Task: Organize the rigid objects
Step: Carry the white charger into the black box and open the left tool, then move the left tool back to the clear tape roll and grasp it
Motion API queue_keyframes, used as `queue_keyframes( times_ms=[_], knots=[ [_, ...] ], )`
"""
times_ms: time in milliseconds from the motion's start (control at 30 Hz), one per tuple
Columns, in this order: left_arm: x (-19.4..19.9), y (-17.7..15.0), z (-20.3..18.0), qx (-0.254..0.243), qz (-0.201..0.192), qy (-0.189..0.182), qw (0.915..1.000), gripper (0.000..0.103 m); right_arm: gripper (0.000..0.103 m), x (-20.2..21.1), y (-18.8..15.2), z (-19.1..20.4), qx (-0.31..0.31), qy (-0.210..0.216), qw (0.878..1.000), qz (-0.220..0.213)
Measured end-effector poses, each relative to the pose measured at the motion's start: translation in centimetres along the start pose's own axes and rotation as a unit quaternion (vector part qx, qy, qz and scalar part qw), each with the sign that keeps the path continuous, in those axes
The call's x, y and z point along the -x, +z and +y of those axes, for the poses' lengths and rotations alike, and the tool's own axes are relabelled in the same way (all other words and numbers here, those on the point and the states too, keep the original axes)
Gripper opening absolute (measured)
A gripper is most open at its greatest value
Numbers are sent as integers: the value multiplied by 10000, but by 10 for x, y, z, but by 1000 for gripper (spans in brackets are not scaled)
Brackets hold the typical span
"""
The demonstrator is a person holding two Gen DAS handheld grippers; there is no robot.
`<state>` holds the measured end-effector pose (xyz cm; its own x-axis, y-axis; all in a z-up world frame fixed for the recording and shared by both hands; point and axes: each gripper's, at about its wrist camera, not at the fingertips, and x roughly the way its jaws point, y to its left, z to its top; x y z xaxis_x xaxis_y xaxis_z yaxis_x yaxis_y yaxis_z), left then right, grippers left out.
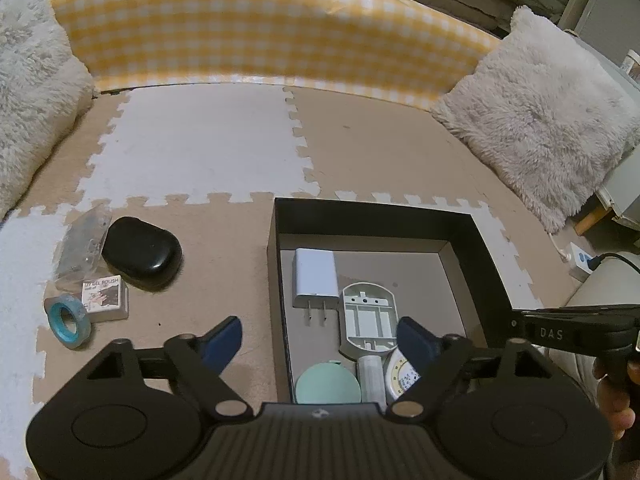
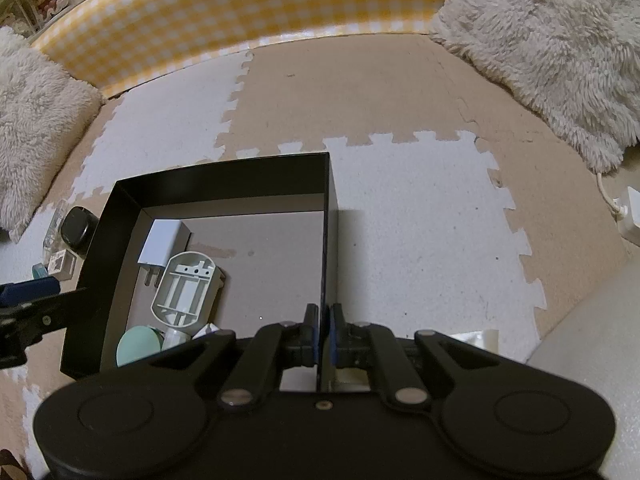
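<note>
Black box (image 2: 224, 178) wall pinched by right claw (image 2: 324, 332).

Dim, soft light – fisheye-warped edges

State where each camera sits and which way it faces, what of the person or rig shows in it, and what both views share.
Left wrist: on the left gripper, tilted down over the black box's left wall; its jaws stand open and empty; the right gripper's body and a hand show at right.
Right wrist: on the right gripper, tilted down along the box's right wall, jaws shut on that wall; the left gripper's finger shows at left.
Shared: box, white charger, black case, checked bumper.
</note>
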<state>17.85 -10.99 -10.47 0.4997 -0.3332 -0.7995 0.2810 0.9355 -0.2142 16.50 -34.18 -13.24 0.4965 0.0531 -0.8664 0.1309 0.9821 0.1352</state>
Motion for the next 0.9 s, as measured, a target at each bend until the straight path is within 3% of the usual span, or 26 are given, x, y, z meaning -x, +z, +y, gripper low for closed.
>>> queue_keyframes(
  times_ms=[200, 633, 900],
  knots=[
    [2, -1, 1, 6, -65, 74, 10000, 103, 6, 0, 0, 0, -12, 0, 10000, -23],
    [1, 2, 20, 128, -143, 369, 9991, 103, 6, -1, -1, -1, -144, -18, 9999, 8],
    [4, 10, 55, 481, -340, 748, 9955, 103, 6, -2, 0, -2, -89, 4, 9999, 56]
  ],
)
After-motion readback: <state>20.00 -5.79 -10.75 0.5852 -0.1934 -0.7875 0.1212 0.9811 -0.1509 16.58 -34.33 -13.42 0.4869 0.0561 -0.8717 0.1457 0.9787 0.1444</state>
